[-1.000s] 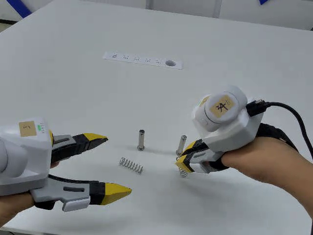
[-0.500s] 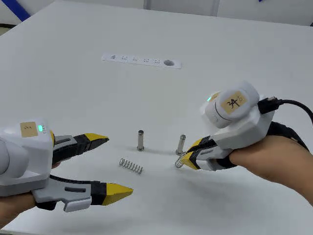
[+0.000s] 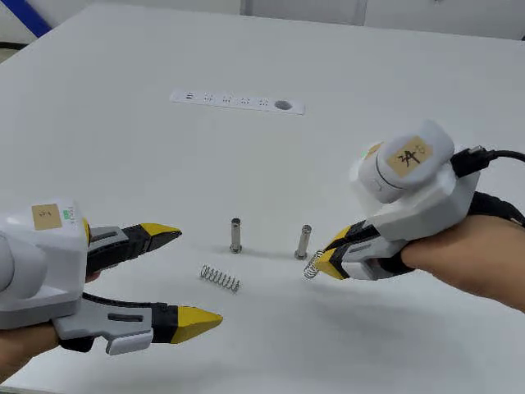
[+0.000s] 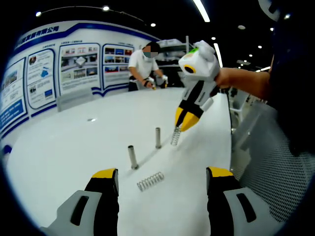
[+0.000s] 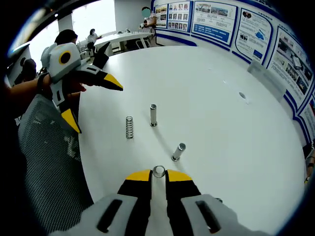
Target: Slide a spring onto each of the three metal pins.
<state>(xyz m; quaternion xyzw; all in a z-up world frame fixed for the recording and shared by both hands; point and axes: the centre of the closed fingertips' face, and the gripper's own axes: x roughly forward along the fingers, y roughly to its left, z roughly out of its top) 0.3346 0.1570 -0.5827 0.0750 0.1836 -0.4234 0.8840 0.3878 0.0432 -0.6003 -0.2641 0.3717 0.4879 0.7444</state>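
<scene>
Right gripper point(image 3: 321, 264) drawn back right of pin point(image 3: 303, 242), fingers point(image 3: 340, 239) clamped on spring point(image 3: 312, 266), left gripper point(image 3: 199, 277) fingers apart, open table point(image 3: 123, 164) around

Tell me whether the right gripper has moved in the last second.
Yes. The right gripper, shut on a spring, has shifted rightward and up, away from the nearer pin.

right hand-held gripper point(image 3: 322, 263) shifted rightward, tilted flatter, pinched spring point(image 3: 311, 266) raised beside pin point(image 3: 303, 242)
</scene>
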